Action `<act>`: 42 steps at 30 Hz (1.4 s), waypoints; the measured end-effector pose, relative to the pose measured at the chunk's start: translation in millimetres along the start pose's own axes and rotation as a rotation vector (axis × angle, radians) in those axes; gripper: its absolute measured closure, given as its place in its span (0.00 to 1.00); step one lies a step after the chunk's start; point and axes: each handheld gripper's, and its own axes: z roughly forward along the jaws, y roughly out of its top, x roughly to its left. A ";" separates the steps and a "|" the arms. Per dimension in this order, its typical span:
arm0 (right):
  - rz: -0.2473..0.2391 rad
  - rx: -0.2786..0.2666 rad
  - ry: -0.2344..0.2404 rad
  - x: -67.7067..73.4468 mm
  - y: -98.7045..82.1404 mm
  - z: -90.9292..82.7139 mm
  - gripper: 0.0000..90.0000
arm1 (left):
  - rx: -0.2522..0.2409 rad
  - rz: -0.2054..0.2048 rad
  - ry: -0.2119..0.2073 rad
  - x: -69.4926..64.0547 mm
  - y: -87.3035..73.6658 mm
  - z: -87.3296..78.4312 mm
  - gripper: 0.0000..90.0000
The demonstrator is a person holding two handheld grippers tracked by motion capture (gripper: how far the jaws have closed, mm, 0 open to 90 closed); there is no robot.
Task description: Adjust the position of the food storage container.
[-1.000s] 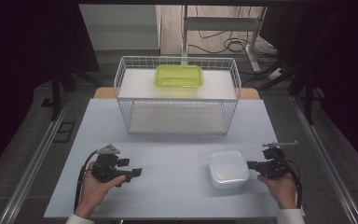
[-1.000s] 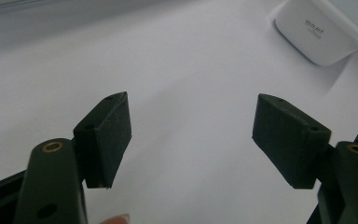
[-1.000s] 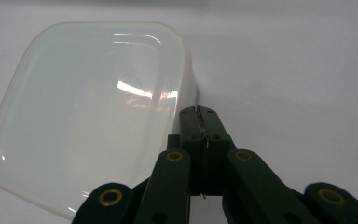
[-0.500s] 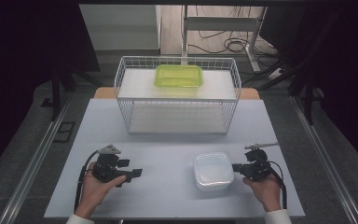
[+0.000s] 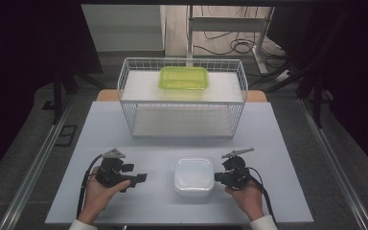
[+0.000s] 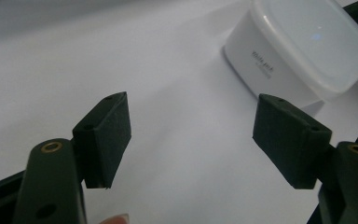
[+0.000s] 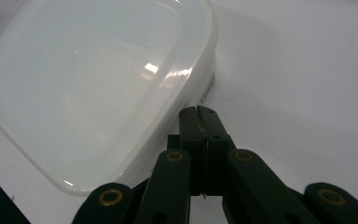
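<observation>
A white lidded container (image 5: 193, 175) sits on the white table near its front edge. My right gripper (image 5: 217, 177) is just right of it, jaws shut with nothing between them. In the right gripper view the closed tips (image 7: 198, 111) press against the container (image 7: 98, 88) at its side wall below the lid rim. My left gripper (image 5: 142, 178) rests on the table to the container's left, a short gap away, jaws open and pointing toward it. In the left gripper view, the open gripper (image 6: 193, 126) holds nothing and the container (image 6: 303, 51) lies ahead at upper right.
A white wire basket (image 5: 182, 103) stands at the back middle of the table, with a lime-green lidded container (image 5: 184, 77) on its upper shelf. The table (image 5: 278, 143) has bare room on both sides. Cables lie on the floor behind.
My right gripper has moved left along the table, and the white container has slid left in front of it. The left gripper has stayed where it was.
</observation>
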 end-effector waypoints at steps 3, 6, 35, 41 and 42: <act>-0.012 -0.003 0.006 6.5 2.9 5.3 0.99 | 0.002 0.003 0.000 -0.5 0.0 1.0 0.30; -0.032 0.003 0.020 14.5 6.1 14.3 0.99 | 0.000 0.002 -0.002 -0.4 -0.1 0.7 0.30; -0.022 -0.162 0.042 1.4 2.5 -16.7 0.64 | -0.097 0.003 -0.002 -14.7 9.4 -8.5 0.29; 0.039 -0.228 0.167 -4.7 3.7 -24.8 0.39 | -0.131 -0.039 -0.065 -14.9 11.0 -12.9 0.30; 0.044 -0.233 0.184 -5.4 3.7 -25.2 0.37 | -0.140 -0.050 -0.078 -14.0 11.3 -13.8 0.30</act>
